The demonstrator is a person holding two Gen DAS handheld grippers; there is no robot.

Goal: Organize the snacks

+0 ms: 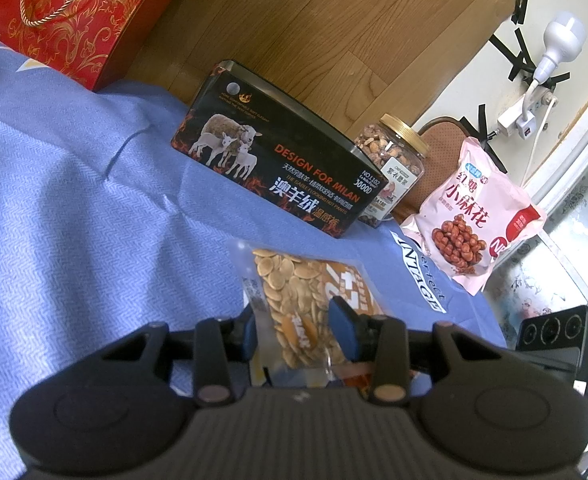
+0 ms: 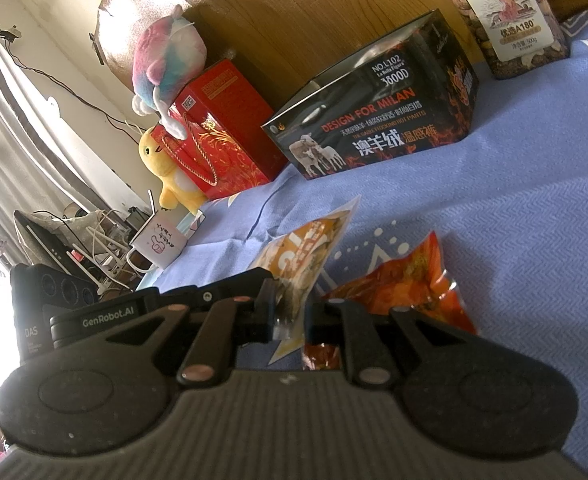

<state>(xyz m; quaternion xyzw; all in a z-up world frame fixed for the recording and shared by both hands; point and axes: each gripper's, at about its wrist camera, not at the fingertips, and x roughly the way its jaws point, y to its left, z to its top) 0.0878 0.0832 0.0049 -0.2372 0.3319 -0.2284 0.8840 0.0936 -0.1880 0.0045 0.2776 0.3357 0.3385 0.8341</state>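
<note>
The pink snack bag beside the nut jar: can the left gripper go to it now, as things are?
Probably not yet. The left gripper is shut on the seed packet, so its fingers are occupied. The path over the blue cloth to the pink snack bag looks free otherwise.

left gripper (image 1: 296,330) — clamped, tilted down | right gripper (image 2: 294,312) — clamped

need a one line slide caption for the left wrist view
Left hand-held gripper shut on a seed packet above the blue cloth, black tin behind.
</note>
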